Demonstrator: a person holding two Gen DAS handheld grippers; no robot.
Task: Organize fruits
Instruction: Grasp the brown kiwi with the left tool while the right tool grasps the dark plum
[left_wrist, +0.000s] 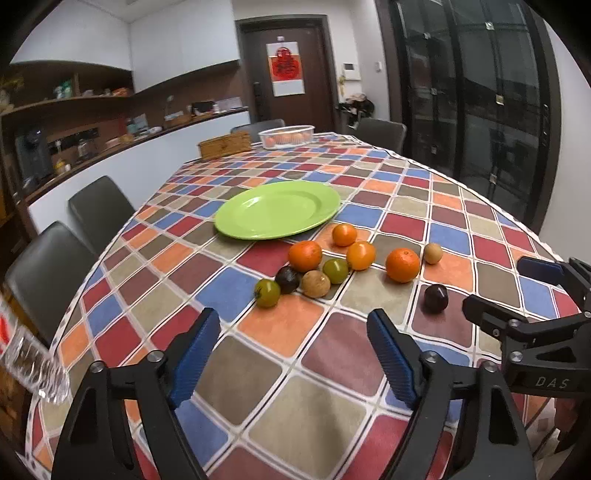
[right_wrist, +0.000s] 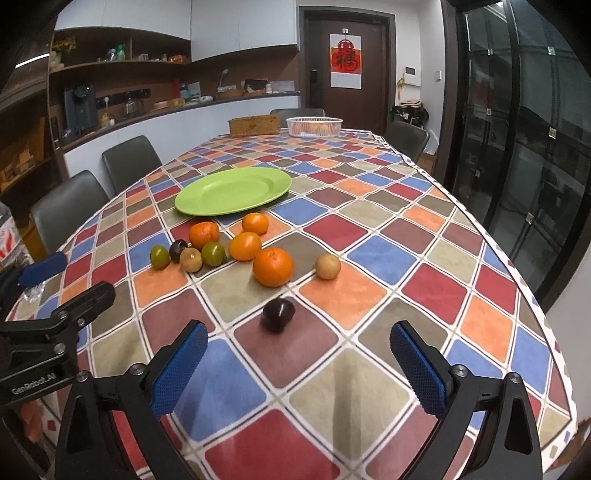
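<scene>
An empty green plate (left_wrist: 277, 210) (right_wrist: 233, 190) lies on the checkered tablecloth. In front of it lie several loose fruits: oranges (left_wrist: 402, 264) (right_wrist: 272, 267), green fruits (left_wrist: 267, 292) (right_wrist: 160, 257), tan round fruits (left_wrist: 433, 253) (right_wrist: 328, 266) and dark plums. One dark plum (left_wrist: 436, 298) (right_wrist: 278, 314) lies apart, nearest the right gripper. My left gripper (left_wrist: 293, 354) is open and empty, above the cloth short of the fruit cluster. My right gripper (right_wrist: 295, 365) is open and empty, just behind that plum; it also shows in the left wrist view (left_wrist: 517, 288).
A white basket (left_wrist: 286, 136) (right_wrist: 314, 126) with fruit and a wicker box (left_wrist: 224, 144) (right_wrist: 254, 124) stand at the table's far end. Dark chairs (left_wrist: 48, 273) (right_wrist: 129, 160) line the left side. A clear plastic bottle (left_wrist: 33, 365) lies at the left edge. Glass doors are on the right.
</scene>
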